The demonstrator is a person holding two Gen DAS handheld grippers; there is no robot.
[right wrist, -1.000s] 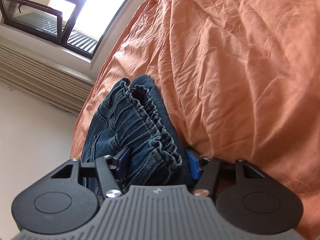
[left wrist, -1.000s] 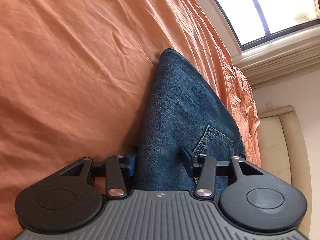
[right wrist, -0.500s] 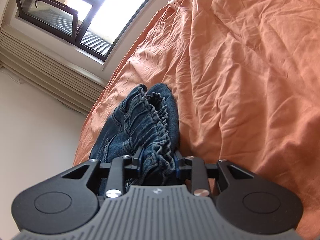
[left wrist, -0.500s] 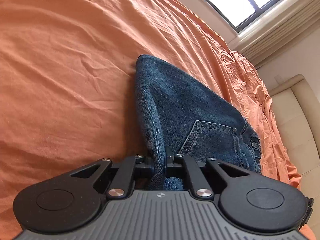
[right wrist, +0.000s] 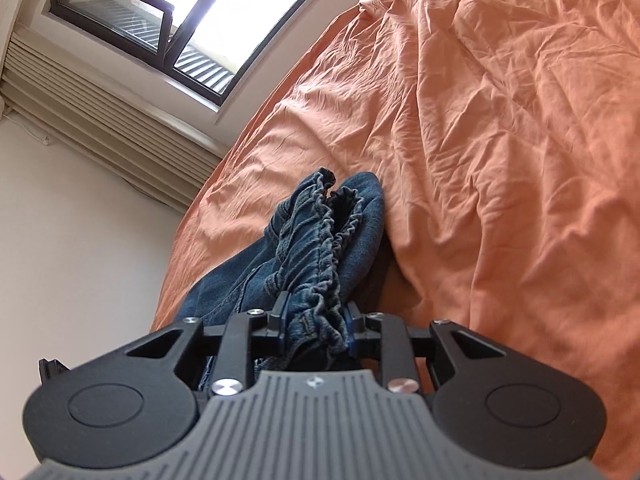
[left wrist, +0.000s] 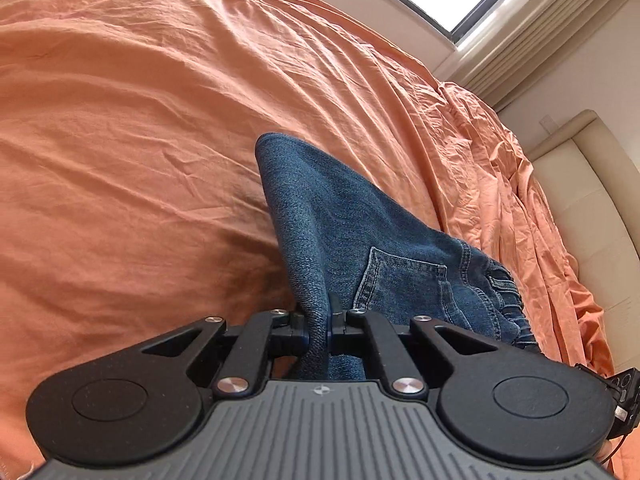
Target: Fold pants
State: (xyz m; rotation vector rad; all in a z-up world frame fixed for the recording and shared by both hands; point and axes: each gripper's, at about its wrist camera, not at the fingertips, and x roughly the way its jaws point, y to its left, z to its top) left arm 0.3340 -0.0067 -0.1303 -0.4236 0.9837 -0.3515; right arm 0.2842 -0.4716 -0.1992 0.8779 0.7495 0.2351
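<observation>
We have both ends gripped, left gripper (left wrist: 318, 322) pinched shut on the dark blue denim pants (left wrist: 344, 220), right gripper (right wrist: 316, 320) clamped on their elastic waistband (right wrist: 320, 264), lifted off the wrinkled orange bedsheet (left wrist: 140, 140); looks already part-folded, final fold and laydown left.

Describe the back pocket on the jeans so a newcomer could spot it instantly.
Start from the wide orange bedsheet; on it sits a bunch of dark blue jeans, pinched by the left tongs. Right of those tongs lies the back pocket, a flat patch outlined in pale stitching, unlike the plain denim beside it.
</observation>
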